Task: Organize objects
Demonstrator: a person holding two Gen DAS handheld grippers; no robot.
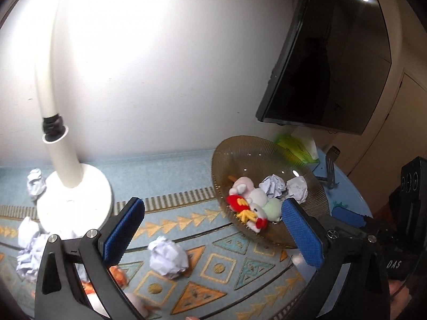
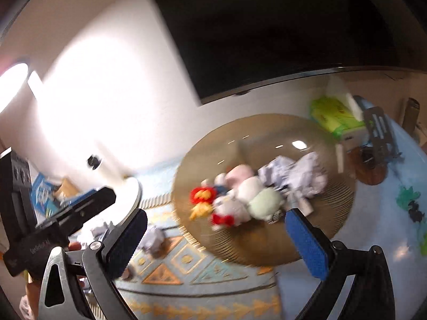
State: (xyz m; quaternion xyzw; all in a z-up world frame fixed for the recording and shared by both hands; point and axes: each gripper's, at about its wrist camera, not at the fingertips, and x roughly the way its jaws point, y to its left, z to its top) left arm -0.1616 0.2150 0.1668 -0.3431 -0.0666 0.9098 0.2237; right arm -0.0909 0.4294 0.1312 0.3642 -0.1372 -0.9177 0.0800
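An amber ribbed glass bowl [image 1: 240, 160] [image 2: 320, 213] sits on the patterned blue tablecloth [image 1: 226, 266]. In it lie several small plush toys [image 1: 250, 208] [image 2: 234, 200] and two crumpled paper balls [image 1: 275, 186] [image 2: 293, 176]. My left gripper [image 1: 213, 230] is open and empty, above a loose paper ball [image 1: 168, 260] on the cloth, left of the bowl. More paper balls [image 1: 29, 250] lie by the lamp base. My right gripper [image 2: 217, 242] is open and empty in front of the bowl; its view is blurred.
A white lamp base [image 1: 74, 200] and curved stem stand at the left by the wall. A dark screen [image 1: 328, 53] hangs at the right. Behind the bowl are a green tissue pack [image 1: 296, 146] [image 2: 333, 114] and a metal stand [image 2: 379, 133]. Something orange [image 1: 117, 274] lies under my left finger.
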